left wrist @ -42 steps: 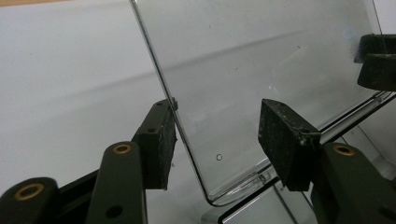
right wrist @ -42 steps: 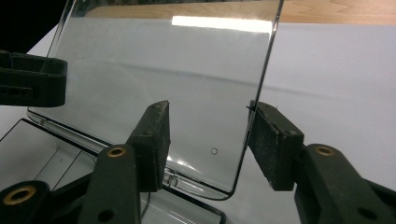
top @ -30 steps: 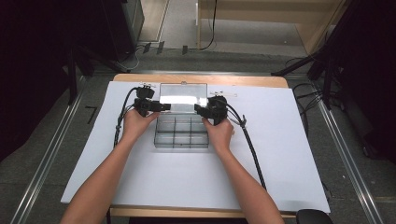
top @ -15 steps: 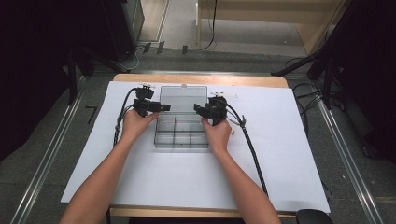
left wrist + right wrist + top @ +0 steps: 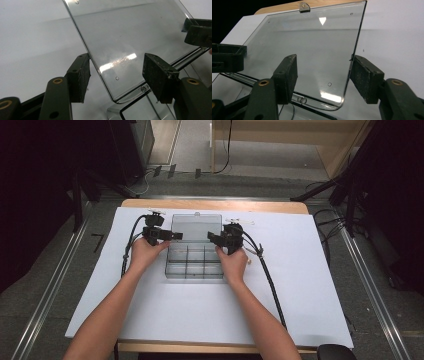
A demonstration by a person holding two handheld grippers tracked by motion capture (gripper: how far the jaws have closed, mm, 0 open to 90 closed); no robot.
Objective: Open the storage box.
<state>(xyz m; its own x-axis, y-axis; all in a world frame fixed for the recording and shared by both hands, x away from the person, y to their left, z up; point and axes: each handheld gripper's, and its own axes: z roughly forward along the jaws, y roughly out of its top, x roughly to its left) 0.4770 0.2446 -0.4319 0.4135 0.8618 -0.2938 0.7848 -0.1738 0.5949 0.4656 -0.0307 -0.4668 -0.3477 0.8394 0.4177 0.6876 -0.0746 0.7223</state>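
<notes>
A clear plastic compartment box [image 5: 195, 264] lies on the white sheet, and its lid [image 5: 196, 225] stands open, tilted back. My left gripper [image 5: 172, 236] is at the lid's left edge and my right gripper [image 5: 212, 238] at its right edge, pointing at each other. In the left gripper view the lid [image 5: 130, 30] has a corner between the wide jaws of my left gripper [image 5: 116, 67], which have just been opening. In the right gripper view the lid [image 5: 307, 42] stands between the jaws of my right gripper [image 5: 324, 72], also just opening. The pads do not clamp it.
A white sheet [image 5: 300, 285] covers the wooden table [image 5: 215, 204]. Black cables [image 5: 270, 280] trail from both grippers toward the near edge. The lid carries a small latch [image 5: 304, 6] at its far rim. Dark stands and floor rails flank the table.
The bright glare on the lid has gone and the lid now leans farther back. Both hands stay at the box's sides.
</notes>
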